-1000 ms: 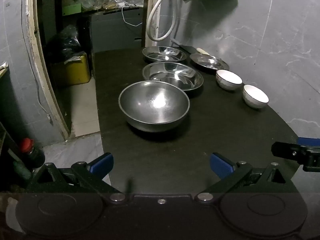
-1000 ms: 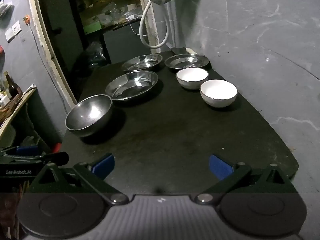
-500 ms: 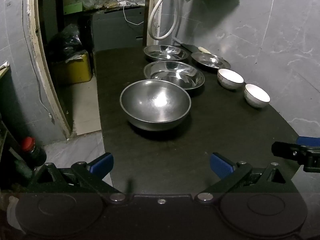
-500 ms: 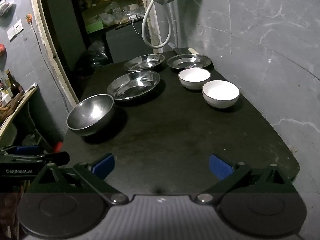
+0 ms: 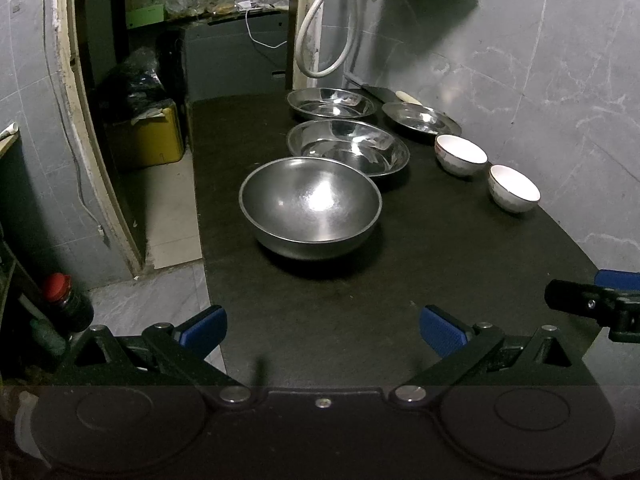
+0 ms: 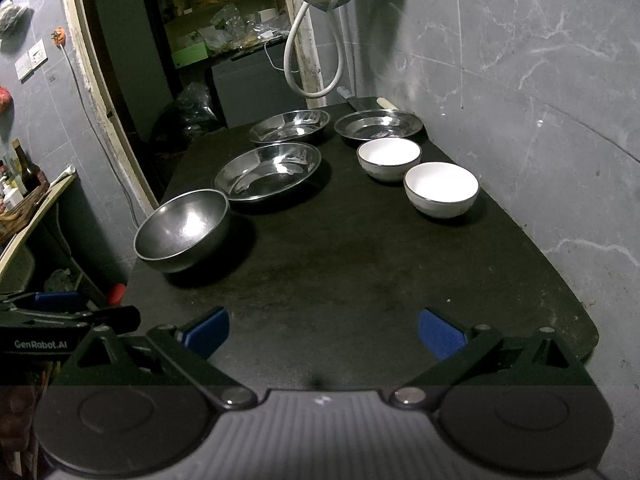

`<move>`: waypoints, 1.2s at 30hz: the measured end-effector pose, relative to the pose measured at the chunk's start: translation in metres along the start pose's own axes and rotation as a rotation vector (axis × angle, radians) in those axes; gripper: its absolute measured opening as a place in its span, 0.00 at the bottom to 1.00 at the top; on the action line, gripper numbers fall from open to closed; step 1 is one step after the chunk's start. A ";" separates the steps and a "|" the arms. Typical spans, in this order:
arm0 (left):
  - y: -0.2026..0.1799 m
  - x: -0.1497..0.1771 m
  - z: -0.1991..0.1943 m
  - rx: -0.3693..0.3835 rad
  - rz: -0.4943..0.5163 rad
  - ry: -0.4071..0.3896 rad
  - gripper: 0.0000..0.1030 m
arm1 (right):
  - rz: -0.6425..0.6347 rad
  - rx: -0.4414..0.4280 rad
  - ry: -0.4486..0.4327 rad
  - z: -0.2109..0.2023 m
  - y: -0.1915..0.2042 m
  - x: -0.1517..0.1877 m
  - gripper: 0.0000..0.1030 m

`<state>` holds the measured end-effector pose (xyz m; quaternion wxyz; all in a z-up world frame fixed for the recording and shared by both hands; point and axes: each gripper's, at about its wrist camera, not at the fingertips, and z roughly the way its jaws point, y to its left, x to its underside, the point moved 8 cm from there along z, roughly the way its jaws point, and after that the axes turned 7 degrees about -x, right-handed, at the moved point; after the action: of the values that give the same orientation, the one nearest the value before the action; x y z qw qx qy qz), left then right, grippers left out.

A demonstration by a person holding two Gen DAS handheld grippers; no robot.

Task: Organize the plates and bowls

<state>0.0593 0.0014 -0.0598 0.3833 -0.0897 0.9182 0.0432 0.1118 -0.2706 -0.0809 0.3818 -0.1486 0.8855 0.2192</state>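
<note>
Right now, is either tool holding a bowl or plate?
No. The left tool and the right tool are open and hold nothing.

We see dim indoor light from overhead. Glare spot inside the deep steel bowl [image 5: 310,206] ahead of the fingers [image 5: 202,330]; white bowls [image 6: 441,188] look brightest. Soft shadows on the dark counter [image 6: 340,264]. Fisheye bends edges, corners vignetted black. Focus sharp throughout.
</note>
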 end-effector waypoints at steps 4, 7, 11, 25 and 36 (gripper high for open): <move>0.000 0.000 0.000 0.000 0.000 0.000 0.99 | -0.001 0.000 -0.003 -0.002 0.001 0.000 1.00; 0.000 0.000 0.000 -0.001 0.000 0.000 0.99 | -0.001 0.000 -0.004 -0.003 0.000 0.000 1.00; 0.000 0.000 0.000 -0.001 0.000 0.001 0.99 | -0.001 0.000 -0.004 -0.004 -0.001 -0.001 1.00; 0.000 0.000 0.000 -0.002 0.002 0.002 0.99 | 0.000 -0.003 -0.003 -0.004 -0.001 -0.001 1.00; 0.000 0.001 0.001 -0.005 0.004 0.005 0.99 | 0.000 -0.007 -0.002 -0.003 -0.003 -0.001 1.00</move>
<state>0.0590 0.0017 -0.0609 0.3808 -0.0889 0.9192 0.0458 0.1113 -0.2745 -0.0791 0.3822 -0.1499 0.8843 0.2225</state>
